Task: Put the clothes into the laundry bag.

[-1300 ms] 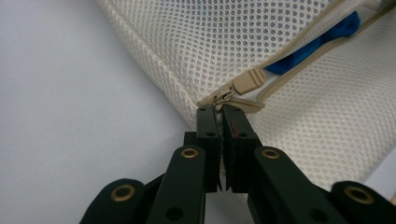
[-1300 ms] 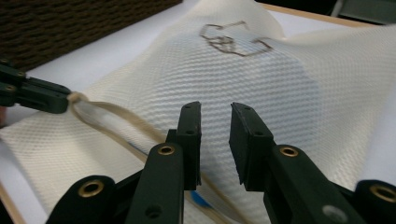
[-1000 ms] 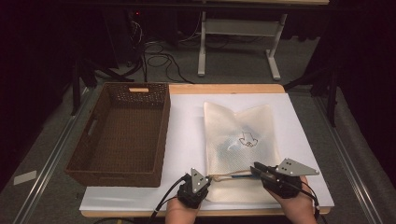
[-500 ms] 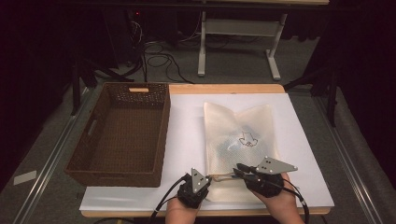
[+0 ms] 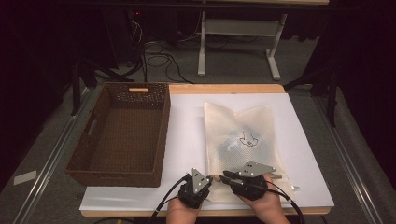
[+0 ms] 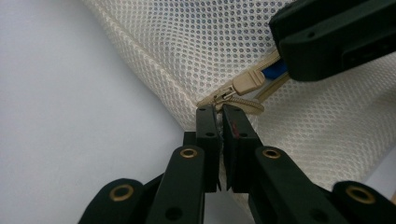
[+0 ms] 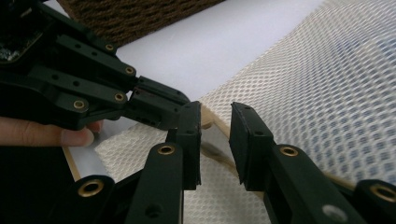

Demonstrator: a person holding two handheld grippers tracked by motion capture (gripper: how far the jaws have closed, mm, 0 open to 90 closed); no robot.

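Lower centre of the high view: left tongs clamped on the mesh bag's corner beside its zipper pull (beige), right tongs slightly parted astride the bag's edge, gripping nothing.

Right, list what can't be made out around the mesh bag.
- Contents of the mesh bag: high view, mesh veils them; just a blurry print.
- Zipper pull: left gripper view, right gripper covers what's past it.
- Bag's near edge: high view, left gripper and hands cover it.
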